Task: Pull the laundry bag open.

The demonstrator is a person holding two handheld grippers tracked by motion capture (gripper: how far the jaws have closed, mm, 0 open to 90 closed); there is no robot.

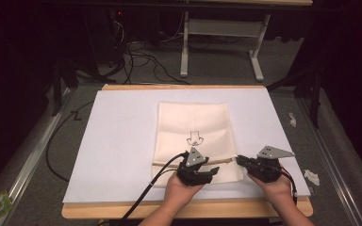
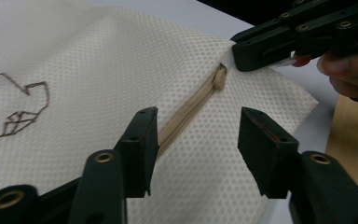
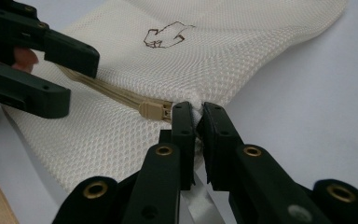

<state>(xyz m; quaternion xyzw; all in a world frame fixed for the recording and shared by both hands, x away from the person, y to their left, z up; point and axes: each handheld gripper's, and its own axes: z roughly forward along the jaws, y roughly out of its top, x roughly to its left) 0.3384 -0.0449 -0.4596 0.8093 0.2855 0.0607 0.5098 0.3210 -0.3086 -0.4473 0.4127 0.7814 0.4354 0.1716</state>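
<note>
Right gripper (image 3: pixel 196 112) clamped on the edge of the mesh bag (image 1: pixel 193 127), right at the zipper's end. Left gripper (image 2: pixel 196 140) spread apart, straddling the zipper (image 2: pixel 186 112) without touching it. Zipper pull (image 3: pixel 154 111) sitting just ahead of the right jaws, well beyond the left ones. Bag pinned, then, but pull not yet caught. Left to do: reaching that pull, pinching it, sliding it along.
</note>
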